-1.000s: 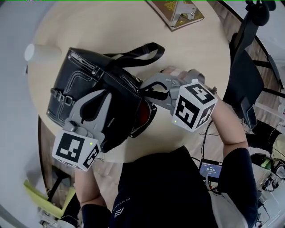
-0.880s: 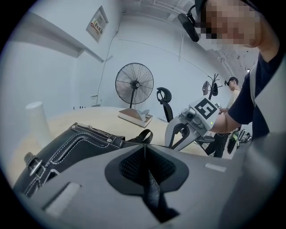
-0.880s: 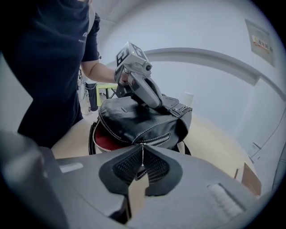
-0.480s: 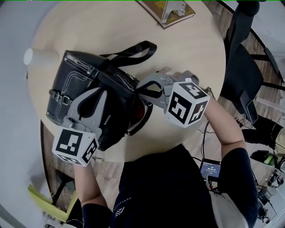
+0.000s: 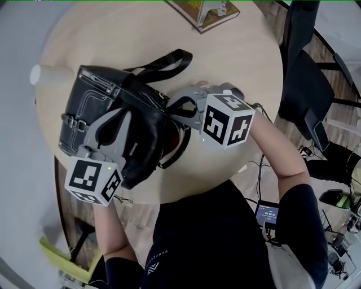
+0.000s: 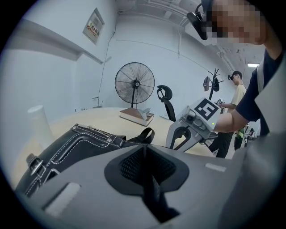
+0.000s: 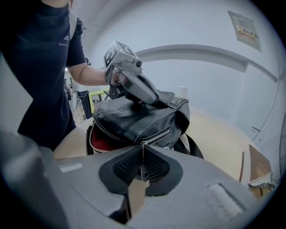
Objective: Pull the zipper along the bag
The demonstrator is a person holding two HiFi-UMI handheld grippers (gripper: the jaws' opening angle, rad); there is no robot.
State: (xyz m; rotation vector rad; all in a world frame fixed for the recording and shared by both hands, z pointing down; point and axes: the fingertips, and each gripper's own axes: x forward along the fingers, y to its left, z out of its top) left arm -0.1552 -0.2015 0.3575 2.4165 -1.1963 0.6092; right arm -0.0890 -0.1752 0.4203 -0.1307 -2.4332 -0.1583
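A black leather bag (image 5: pixel 107 107) lies on the round table (image 5: pixel 237 51), its mouth partly open and showing red lining (image 7: pixel 100 145). My left gripper (image 5: pixel 125 114) rests on top of the bag, shut on a fold of its black material (image 6: pixel 149 188). My right gripper (image 5: pixel 172 109) is at the right end of the mouth, beside the zipper teeth (image 7: pixel 156 135). Its jaws have just closed in and eased slightly. Between them is the thin metal zipper pull (image 7: pixel 142 169), which the pads pinch. The bag's strap (image 5: pixel 163 63) trails behind.
A white cup (image 5: pixel 45 70) stands left of the bag at the table's edge. A book-like object (image 5: pixel 203 11) lies at the far side. A dark chair (image 5: pixel 304 73) is to the right. A floor fan (image 6: pixel 135 83) and a person (image 6: pixel 237 96) stand in the background.
The right gripper has rolled a little at the bag's mouth and its jaws have come together on the pull. The left gripper has kept its hold on the bag.
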